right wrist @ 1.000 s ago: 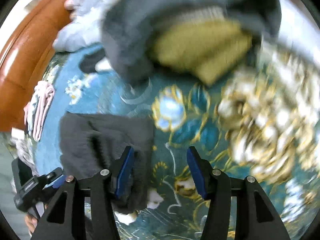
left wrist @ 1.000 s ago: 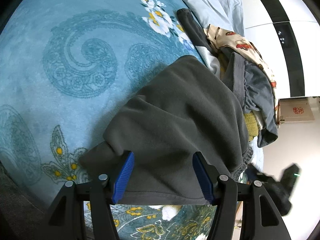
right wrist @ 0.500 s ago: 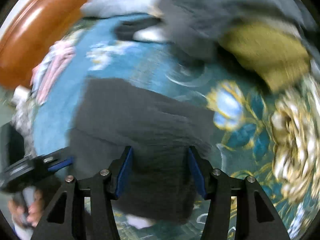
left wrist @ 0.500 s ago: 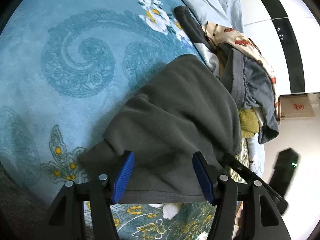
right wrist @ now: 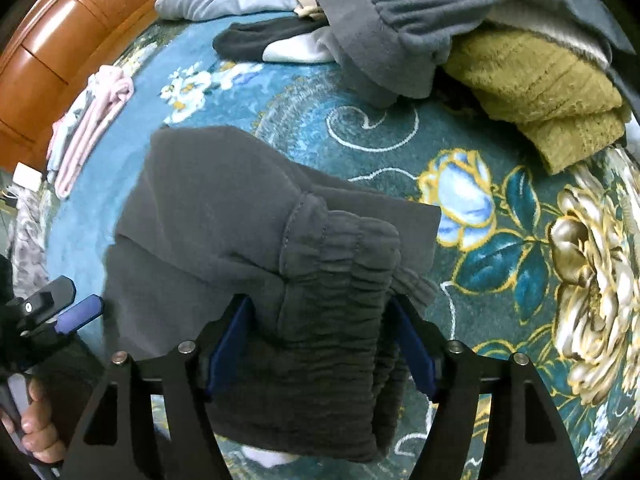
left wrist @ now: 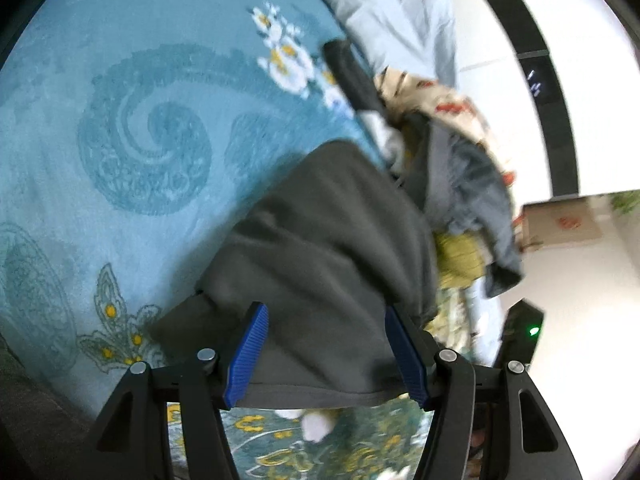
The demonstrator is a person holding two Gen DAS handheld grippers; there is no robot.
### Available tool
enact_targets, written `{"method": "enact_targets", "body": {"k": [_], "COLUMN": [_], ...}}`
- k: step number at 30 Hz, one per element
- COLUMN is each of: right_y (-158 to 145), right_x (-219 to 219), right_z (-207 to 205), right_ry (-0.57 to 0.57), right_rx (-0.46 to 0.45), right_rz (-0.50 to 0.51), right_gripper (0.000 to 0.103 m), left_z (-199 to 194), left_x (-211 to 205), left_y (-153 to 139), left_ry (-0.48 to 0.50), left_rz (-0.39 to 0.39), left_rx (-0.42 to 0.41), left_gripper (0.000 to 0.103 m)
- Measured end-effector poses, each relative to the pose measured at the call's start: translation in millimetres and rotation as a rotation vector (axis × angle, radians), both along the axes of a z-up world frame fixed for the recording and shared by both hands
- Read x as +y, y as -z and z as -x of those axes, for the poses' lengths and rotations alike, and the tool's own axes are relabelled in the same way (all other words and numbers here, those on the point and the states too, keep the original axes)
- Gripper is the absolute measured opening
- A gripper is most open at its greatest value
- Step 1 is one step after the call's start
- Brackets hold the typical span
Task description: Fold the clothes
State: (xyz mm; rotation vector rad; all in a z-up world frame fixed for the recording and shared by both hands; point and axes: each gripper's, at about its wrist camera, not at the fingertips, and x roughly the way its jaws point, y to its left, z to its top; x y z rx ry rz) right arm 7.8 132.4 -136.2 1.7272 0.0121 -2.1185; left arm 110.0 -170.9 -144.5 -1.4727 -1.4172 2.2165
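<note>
Right wrist view shows your dark grey trousers (right wrist: 224,216) lying on the blue patterned bedspread (right wrist: 480,208), already doubled over, with the gathered waistband between the spread jaws of your right gripper (right wrist: 320,344). Your left gripper (left wrist: 326,354) also has its jaws spread, straddling the trousers' (left wrist: 320,248) near edge without pinching it. One fold looks done; the pile of clothes (right wrist: 460,28) behind remains unfolded, and no readable writing shows.

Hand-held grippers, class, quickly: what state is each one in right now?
Left hand-held gripper: open, jaws straddling the dark grey sweatpants, not clamped.
Right hand-held gripper: open, jaws either side of the sweatpants' elastic waistband.
</note>
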Motion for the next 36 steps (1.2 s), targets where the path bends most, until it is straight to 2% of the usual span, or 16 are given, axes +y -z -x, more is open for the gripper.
{"method": "enact_targets", "body": {"k": [2,5,9,11,12,15,18,21,24,28,32,34,36], "right_y": [-15.7,-28.4,-10.7,-1.6,2.8,16.6,31.6,49.6,57.1,62.3,65.8,65.5,65.1], "right_x": [13.0,33.8,66.3,78.2,82.9,96.4,106.4,105.4,94.8,67.8,49.1,37.0,33.2], "right_z": [0.2,1.1,-2.3,-7.4,-10.9,-22.0,-25.4,-20.8,-16.4,-9.9,0.4,7.0,7.7], "right_ry": [0.027,0.068,0.135,0.17,0.183,0.22,0.278,0.32,0.306,0.205,0.148,0.122,0.103], "right_rx": [0.012,0.019,-0.06,-0.076,-0.08,-0.093,-0.146,-0.191,-0.22,-0.223,-0.191,-0.173,-0.165], "right_rz": [0.105,0.208,0.294,0.293,0.286,0.264,0.375,0.449,0.496,0.502,0.469,0.444,0.424], "right_gripper": [0.072,0.078,0.079,0.079,0.079,0.079,0.079,0.093,0.093,0.093,0.094,0.099,0.1], "left_z": [-4.4,-4.3,3.3,8.4,12.1,25.7,40.2,52.7,58.5,64.1,74.7,79.0,82.2], "left_x": [-10.9,-28.4,-45.3,-50.8,-51.3,-46.3,-39.2,-26.6,-12.7,-3.3,7.1,13.5,18.7], "left_y": [-2.8,-8.1,1.5,9.5,15.4,25.7,34.7,44.2,48.4,53.1,55.0,54.1,54.3], "left_ry": [-0.03,-0.078,-0.122,-0.134,-0.122,-0.073,-0.008,0.063,0.138,0.179,0.216,0.241,0.262], "left_rz": [-0.017,0.054,0.118,0.132,0.09,0.07,0.064,0.039,0.014,-0.023,0.009,0.038,0.06], "left_rx": [0.018,0.01,-0.035,-0.059,-0.056,-0.073,-0.092,-0.109,-0.113,-0.109,-0.102,-0.097,-0.097], "left_gripper": [0.065,0.066,0.068,0.075,0.08,0.087,0.091,0.092,0.093,0.095,0.095,0.098,0.1]}}
